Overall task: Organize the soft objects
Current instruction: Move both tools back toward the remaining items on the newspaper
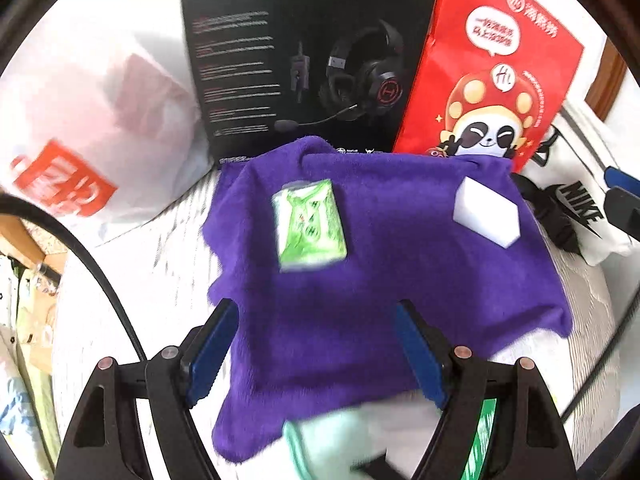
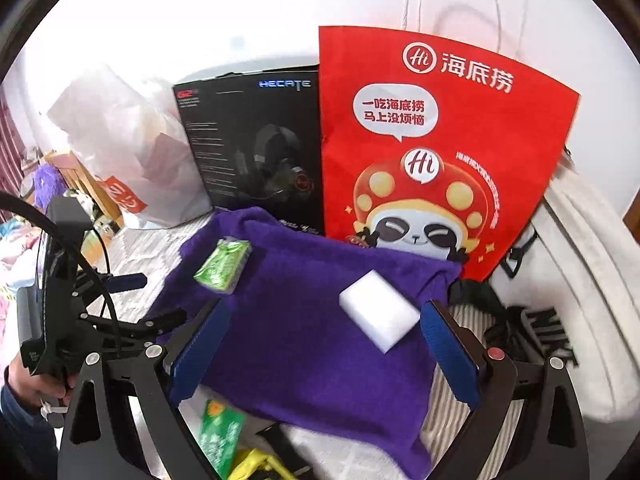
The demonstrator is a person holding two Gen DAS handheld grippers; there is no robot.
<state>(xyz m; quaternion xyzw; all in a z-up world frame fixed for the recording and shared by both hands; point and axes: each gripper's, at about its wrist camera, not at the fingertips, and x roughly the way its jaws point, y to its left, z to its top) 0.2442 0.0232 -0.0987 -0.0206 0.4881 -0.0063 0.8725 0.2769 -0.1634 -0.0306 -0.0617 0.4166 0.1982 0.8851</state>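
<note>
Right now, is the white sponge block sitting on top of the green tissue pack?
No, the white sponge block lies on the purple towel well apart from the green tissue pack, with bare towel between them.

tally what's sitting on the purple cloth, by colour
Green: 1, tissue pack
White: 1, sponge block
Total: 2, both lying apart on the purple cloth
</note>
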